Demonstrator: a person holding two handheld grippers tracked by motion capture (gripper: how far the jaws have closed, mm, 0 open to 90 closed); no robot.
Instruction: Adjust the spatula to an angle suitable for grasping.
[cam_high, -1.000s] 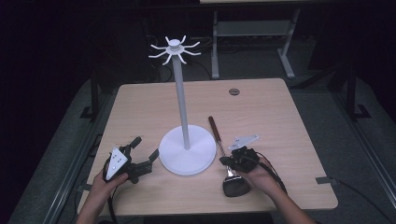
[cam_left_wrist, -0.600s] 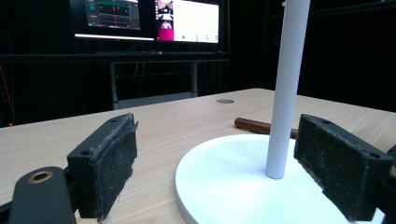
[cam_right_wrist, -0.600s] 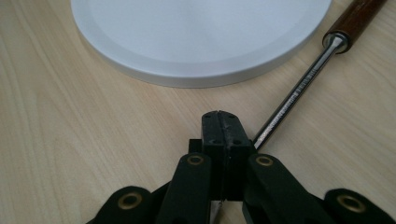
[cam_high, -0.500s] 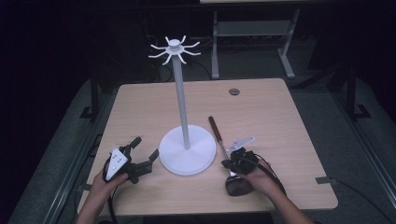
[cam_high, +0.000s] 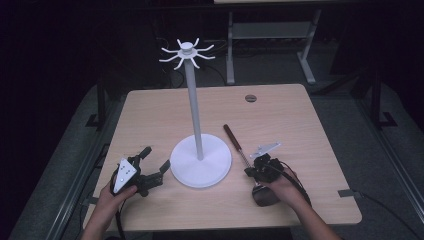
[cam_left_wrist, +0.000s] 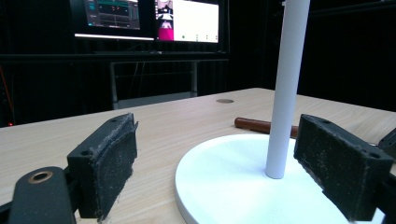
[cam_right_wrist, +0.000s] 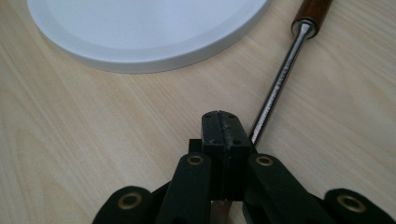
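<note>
**Lifting the ladle toward the stand**

Gripping matters most here. The right hand-held gripper (cam_right_wrist: 222, 128) has its jaws pressed together, seemingly pinching the ladle (cam_right_wrist: 275, 93) low on its metal shaft, though the contact itself is hard to see. The ladle lies on the tabletop (cam_high: 300, 130), just beside the white stand (cam_high: 200, 160). The left hand-held gripper (cam_left_wrist: 224, 168) stands wide open around the stand's base. Raise the ladle slowly, keeping the handle clear of the pole.
</note>
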